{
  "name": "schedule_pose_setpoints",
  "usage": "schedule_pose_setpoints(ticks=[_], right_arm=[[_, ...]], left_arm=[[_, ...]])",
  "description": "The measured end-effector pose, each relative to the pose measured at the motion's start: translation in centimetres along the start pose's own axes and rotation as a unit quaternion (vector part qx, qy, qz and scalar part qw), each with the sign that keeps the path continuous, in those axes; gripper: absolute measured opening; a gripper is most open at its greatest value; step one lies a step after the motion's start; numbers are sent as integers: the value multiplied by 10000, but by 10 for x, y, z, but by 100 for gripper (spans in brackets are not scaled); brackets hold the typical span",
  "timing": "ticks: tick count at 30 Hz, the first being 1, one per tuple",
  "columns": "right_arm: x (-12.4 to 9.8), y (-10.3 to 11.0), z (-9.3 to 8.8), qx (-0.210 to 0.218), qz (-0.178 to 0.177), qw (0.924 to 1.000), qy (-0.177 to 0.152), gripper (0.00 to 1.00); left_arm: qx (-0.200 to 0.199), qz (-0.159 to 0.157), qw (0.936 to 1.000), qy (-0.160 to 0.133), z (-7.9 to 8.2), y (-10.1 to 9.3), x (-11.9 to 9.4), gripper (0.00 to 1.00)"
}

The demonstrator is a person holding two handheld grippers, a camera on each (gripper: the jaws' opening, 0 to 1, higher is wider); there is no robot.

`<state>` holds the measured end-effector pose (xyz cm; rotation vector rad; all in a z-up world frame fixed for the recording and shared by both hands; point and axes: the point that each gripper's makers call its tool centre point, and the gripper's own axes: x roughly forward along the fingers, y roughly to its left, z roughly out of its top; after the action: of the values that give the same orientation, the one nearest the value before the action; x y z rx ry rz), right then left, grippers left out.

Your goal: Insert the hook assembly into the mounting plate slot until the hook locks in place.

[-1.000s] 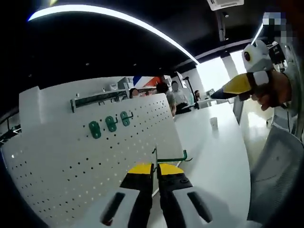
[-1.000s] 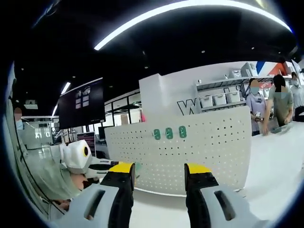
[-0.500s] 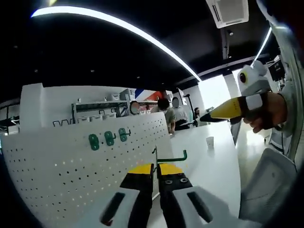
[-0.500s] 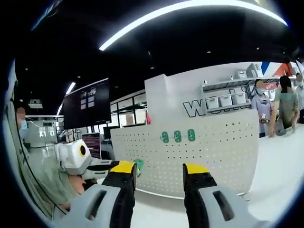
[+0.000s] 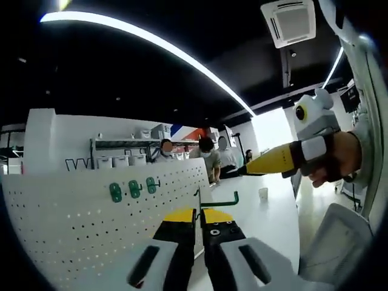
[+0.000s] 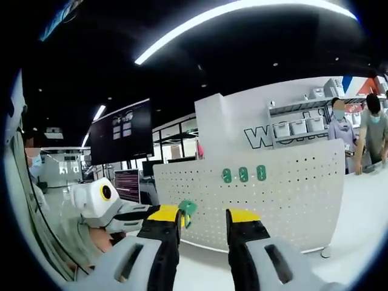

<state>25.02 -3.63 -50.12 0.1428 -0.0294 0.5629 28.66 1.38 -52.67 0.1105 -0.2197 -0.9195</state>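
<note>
Left gripper view: white pegboard (image 5: 91, 224) stands upright on the left, three green hooks (image 5: 131, 189) already mounted in a row near its top edge. Left gripper (image 5: 199, 213) is clamped on a green wire hook (image 5: 219, 200), held just off the board's right edge. Right gripper (image 5: 245, 170) is seen at right, in a hand (image 5: 336, 159).

Right gripper view: right gripper (image 6: 204, 214) jaws are apart, nothing between them; pegboard (image 6: 291, 194) sits behind.
</note>
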Motion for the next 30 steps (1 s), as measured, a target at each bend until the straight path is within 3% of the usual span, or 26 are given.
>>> schedule_pose_setpoints(ticks=[2,15,30], right_arm=[[1,2,0,-5,31,10000,-13,25],[7,15,4,45,249,9997,-65,18],[11,21,8,154,377,9991,-128,12]], left_arm=[[-21,-1,10000,-41,-3,8,-2,3],[-224,-134,9992,-288,19,-18,5,3],[-434,-268,9973,-534,34,-31,7,3]])
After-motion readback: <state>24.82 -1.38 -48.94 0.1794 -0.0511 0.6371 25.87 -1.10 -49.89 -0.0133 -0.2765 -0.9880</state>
